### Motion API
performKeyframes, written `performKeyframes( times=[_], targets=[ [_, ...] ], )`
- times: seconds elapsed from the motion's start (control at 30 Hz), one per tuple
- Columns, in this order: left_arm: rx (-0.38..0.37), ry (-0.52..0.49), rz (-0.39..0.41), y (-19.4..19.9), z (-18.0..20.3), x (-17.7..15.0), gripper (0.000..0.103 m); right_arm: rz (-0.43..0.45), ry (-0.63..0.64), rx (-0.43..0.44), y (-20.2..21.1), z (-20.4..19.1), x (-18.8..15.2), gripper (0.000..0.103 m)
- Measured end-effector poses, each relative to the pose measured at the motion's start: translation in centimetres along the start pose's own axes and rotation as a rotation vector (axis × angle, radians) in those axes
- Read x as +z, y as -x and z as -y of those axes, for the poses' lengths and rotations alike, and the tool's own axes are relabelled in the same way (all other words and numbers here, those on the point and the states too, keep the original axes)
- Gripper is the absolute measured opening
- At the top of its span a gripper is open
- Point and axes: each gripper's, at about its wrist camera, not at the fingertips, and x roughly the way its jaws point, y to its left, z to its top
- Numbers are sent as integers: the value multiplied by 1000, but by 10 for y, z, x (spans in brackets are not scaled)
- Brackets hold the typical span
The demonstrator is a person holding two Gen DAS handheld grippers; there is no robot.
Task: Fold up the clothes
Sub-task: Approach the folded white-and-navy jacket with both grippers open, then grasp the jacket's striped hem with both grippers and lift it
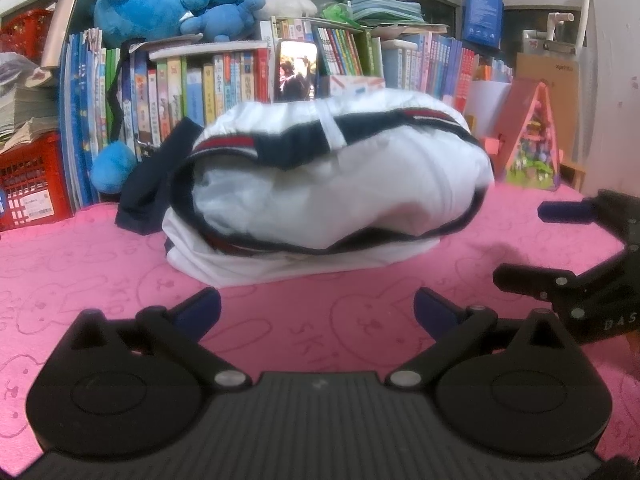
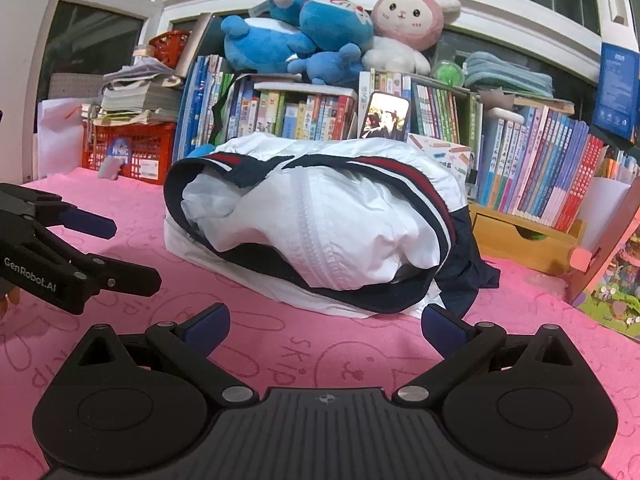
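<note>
The white jacket (image 1: 332, 184) with navy and red trim lies bundled in a puffy heap toward the back edge of the pink blanket (image 1: 280, 320), just before the row of books (image 1: 200, 80). Both the left gripper (image 1: 316, 312) and the right gripper (image 2: 326, 328) hover near its front, jaws spread wide and empty. The fold looks roughly made but loose; next, I judge, comes pressing it flat or tucking the stray navy sleeve (image 1: 148, 188).
</note>
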Motion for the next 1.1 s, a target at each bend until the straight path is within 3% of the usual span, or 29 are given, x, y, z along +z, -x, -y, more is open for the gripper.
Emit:
performKeyframes(
  times=[0.23, 0.43, 0.57, 0.67, 0.73, 0.83, 0.9, 1.0, 1.1],
  targets=[
    [7, -11, 1, 0, 2, 0, 103, 1, -4, -4, 1, 0, 0, 103],
    [7, -9, -9, -1, 2, 0, 103, 27, -15, -60, 6, 0, -1, 100],
    [-3, 2, -16, -4, -6, 7, 103, -3, -64, -32, 1, 11, 0, 100],
    [47, 0, 11, -7, -17, 23, 103, -8, -36, -70, -5, 16, 6, 98],
    [80, 10, 42, -12, -28, 37, 103, -3, -22, -105, -9, 20, 13, 82],
    [113, 21, 62, -26, -40, 51, 103, -11, -42, -127, -24, 33, 27, 77],
    [124, 23, 61, -35, -45, 57, 103, -25, -61, -148, -37, 44, 35, 66],
    [136, 23, 72, -47, -51, 61, 103, 32, -92, -181, -36, 53, 44, 63],
    [187, -18, 15, -76, -53, 60, 103, 85, -47, -215, -37, 49, 52, 63]
  ],
)
